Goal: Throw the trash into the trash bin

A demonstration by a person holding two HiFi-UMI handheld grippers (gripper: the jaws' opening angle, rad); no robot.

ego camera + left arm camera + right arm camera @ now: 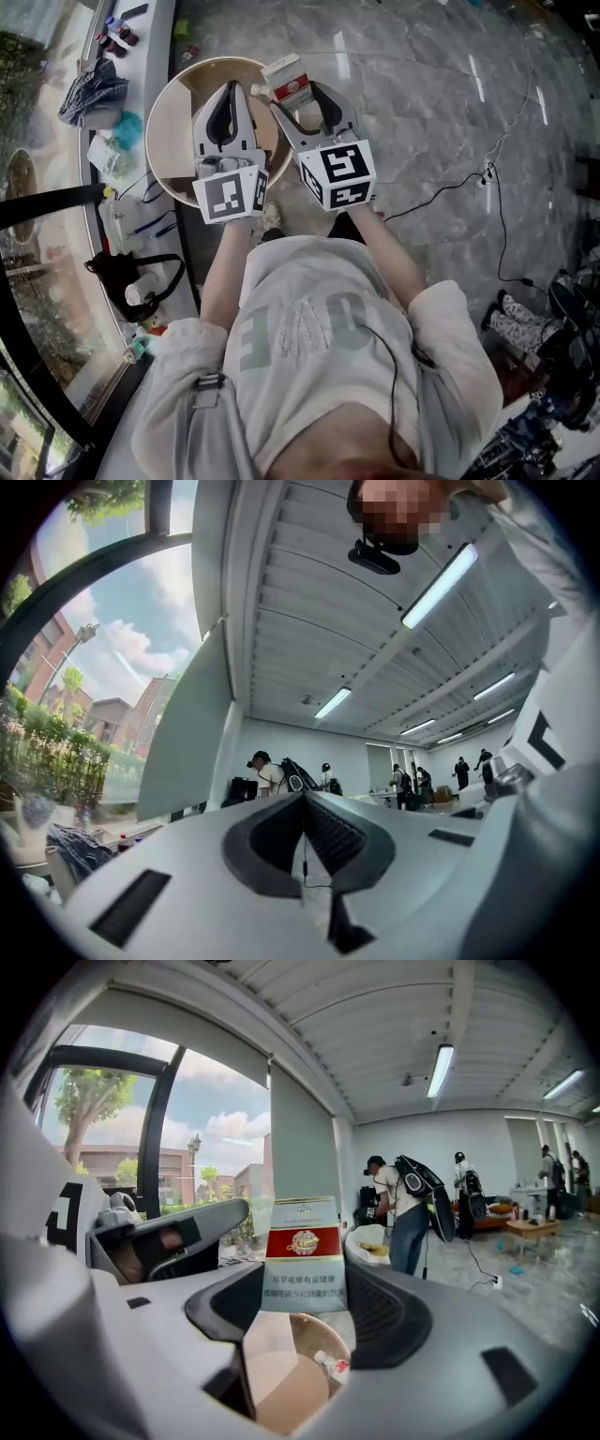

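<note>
The floor [422,94] is grey marbled stone with a glossy shine, and a thin black cable [450,192] trails across it. On it stands a round trash bin [173,141] with a tan inside, just beside a long white desk [150,56] that runs along the window wall. The desk carries a crumpled checked cloth [92,94], a black bag [117,272] and small clutter that is too small to name.

Both tools hang over the bin's mouth, side by side. The right tool [300,98] pinches a red-and-white cigarette pack [289,82] upright between its jaws, above the bin's far rim. In the right gripper view the pack [303,1255] stands at the jaw tips, and below it the bin's open mouth [281,1382] shows with a small bottle [333,1365] lying inside. The left tool [228,101] has its jaws pressed together with nothing between them, and the left gripper view shows the ribbed pads [328,832] meeting.

The room is large, with a white ribbed ceiling and long strip lights [439,1068]. Tall windows look out on trees, brick buildings and a cloudy sky. Several people stand at the far wall, one of them with a backpack [417,1180]
</note>
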